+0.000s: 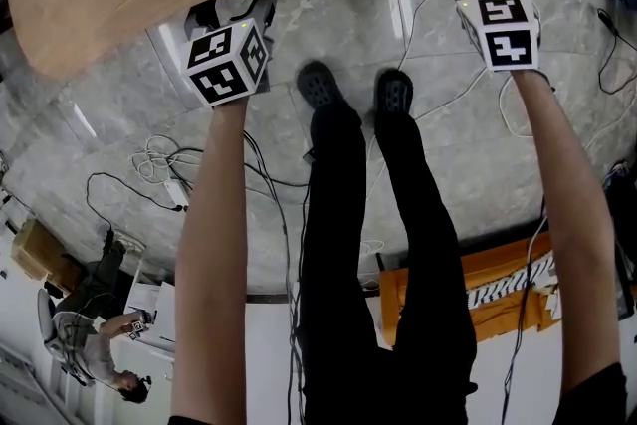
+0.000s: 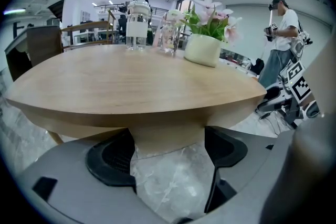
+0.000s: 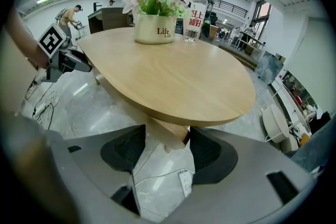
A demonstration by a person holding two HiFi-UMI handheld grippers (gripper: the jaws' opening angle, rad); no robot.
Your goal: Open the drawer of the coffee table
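Here we hold the left gripper (image 2: 168,165) and right gripper (image 3: 160,155) at the bench (image 2: 131,86) edge, both with jaws apart, empty. The drawer front (image 2: 167,139), we judge, is the pale panel under the top, straight ahead of the left gripper, the nearer one.

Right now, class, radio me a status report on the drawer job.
Left gripper open, empty; right gripper open, empty. Both aimed at the edge of the coffee table; no drawer handle visible. Flower pot and bottle on top, clear of the jaws.
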